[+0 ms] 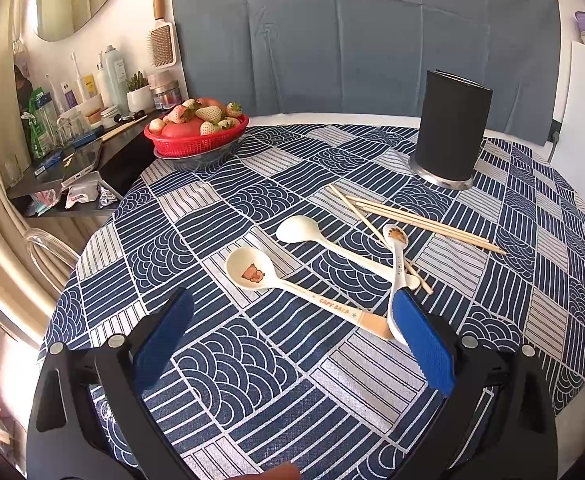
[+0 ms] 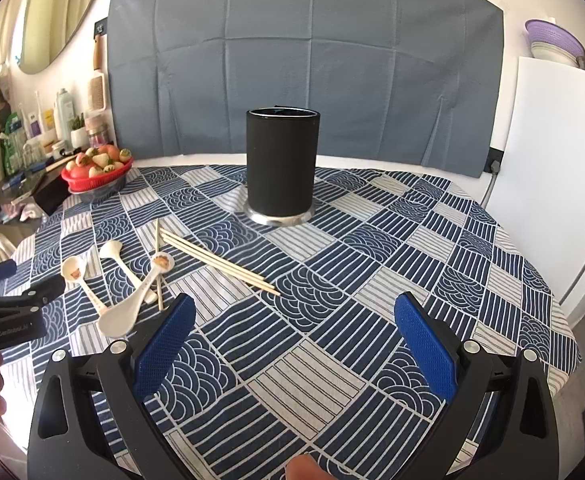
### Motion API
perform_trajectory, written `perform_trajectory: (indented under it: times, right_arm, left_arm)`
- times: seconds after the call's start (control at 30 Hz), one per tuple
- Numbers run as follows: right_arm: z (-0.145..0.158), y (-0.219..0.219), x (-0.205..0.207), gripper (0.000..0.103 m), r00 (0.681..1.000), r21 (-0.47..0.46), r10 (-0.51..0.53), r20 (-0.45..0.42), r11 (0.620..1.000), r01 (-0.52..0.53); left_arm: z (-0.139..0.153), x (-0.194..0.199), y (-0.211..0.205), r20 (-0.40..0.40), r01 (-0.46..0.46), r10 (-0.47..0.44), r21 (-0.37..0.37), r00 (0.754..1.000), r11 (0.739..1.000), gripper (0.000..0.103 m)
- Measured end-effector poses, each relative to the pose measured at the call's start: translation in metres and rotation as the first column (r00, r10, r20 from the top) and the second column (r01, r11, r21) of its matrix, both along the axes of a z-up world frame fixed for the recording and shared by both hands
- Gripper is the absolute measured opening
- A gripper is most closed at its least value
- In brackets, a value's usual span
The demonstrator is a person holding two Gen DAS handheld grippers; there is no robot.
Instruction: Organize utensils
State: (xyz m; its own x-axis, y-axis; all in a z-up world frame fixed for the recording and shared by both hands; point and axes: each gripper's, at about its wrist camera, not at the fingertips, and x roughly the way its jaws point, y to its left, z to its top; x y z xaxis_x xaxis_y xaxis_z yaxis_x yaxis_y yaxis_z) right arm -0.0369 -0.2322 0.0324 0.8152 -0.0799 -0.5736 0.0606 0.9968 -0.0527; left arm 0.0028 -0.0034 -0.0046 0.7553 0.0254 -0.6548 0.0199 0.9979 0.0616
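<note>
Three spoons [image 1: 316,276] and chopsticks [image 1: 420,220] lie loose mid-counter [image 1: 252,380], crossing each other; none in holder [image 2: 282,164] yet. Holder upright behind them, well apart. Step, by judgement: first pickup, nothing sorted.

Left gripper [image 1: 292,344] wide open, holds nothing; right pad [image 1: 422,340] at handle ends of spoons, contact unclear. Next likely: shift over one handle, close, lift, carry to holder.

Right gripper [image 2: 294,344] wide open, empty, over bare cloth, aimed at holder. Fruit basket [image 1: 196,136] at far left edge.
</note>
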Motion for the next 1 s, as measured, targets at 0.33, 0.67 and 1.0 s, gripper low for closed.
perform_trajectory:
  times: [0.33,0.67,1.0]
  right_arm:
    - [-0.005,-0.008,0.023,0.095,0.996,0.073,0.064,-0.066,0.996,-0.059]
    - [-0.005,-0.026,0.062,0.095,0.991,-0.03,0.092,-0.098,0.995,-0.096]
    - [-0.014,-0.023,0.114,0.095,0.963,-0.063,0.219,-0.158,0.971,-0.231]
  left_arm:
    - [0.0,0.005,0.006,-0.016,-0.006,0.006,0.006,1.0,1.0,0.097]
    - [-0.015,0.019,0.007,-0.127,0.057,-0.063,-0.045,0.99,0.997,0.097]
    - [-0.023,0.018,0.005,-0.191,0.058,-0.07,-0.064,0.979,0.996,0.097]
